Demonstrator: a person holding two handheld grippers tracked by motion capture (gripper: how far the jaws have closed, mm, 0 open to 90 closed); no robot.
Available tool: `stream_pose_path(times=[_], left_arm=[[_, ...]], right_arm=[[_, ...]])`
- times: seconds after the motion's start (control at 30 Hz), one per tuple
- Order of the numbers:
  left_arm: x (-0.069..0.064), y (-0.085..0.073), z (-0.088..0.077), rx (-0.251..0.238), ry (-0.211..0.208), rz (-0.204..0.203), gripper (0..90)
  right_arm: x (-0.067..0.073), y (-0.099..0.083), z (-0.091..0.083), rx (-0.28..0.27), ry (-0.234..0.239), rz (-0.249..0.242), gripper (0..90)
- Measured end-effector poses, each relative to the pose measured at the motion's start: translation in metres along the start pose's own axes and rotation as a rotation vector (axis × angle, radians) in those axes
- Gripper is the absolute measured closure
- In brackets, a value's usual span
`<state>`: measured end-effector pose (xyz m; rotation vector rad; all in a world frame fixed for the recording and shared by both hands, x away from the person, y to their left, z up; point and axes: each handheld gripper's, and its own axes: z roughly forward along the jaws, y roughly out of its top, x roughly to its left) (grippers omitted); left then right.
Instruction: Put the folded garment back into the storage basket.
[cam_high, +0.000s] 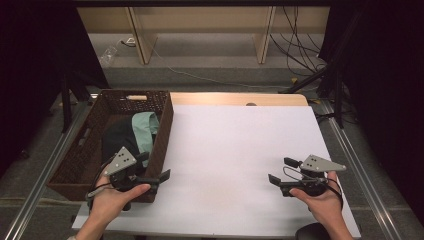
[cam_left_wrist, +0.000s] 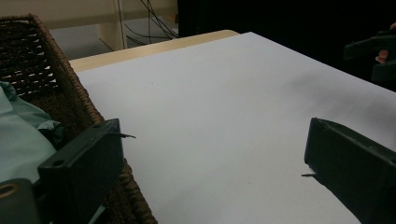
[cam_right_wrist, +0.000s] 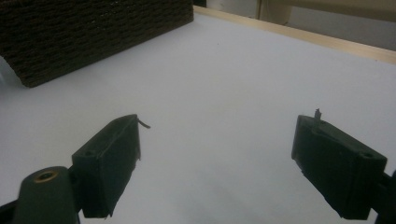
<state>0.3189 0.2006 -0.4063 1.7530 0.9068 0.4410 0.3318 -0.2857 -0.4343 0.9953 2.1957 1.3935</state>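
A dark wicker basket (cam_high: 162, 131) stands on the left of the white table sheet (cam_high: 235, 150); inside lie a pale green cloth (cam_high: 145, 127) and a dark garment (cam_high: 117, 137). My left gripper (cam_high: 154, 167) hovers open at the basket's near right corner, one jaw over the rim, nothing between its jaws. In the left gripper view the green cloth (cam_left_wrist: 18, 140) and basket wall (cam_left_wrist: 70, 102) sit at the left. My right gripper (cam_high: 281, 170) is open above the bare sheet at the near right, holding nothing. The right gripper view shows the basket's side (cam_right_wrist: 93, 32) far off.
A small wooden stick (cam_high: 136, 97) rests at the basket's far rim. The table's wooden far edge (cam_high: 240, 98) shows beyond the sheet. Metal rails (cam_high: 45, 170) run along both sides. Cables and wooden legs (cam_high: 262, 45) lie on the floor behind.
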Motion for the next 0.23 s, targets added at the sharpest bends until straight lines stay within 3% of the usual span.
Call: stream_pose_path(times=[0.23], left_arm=[[0.0014,0.0,0.0018,0.011,0.007,0.0,4.1]], right_arm=[[-0.0008,-0.0004,0.0005,0.002,-0.004,0.001,16.2]])
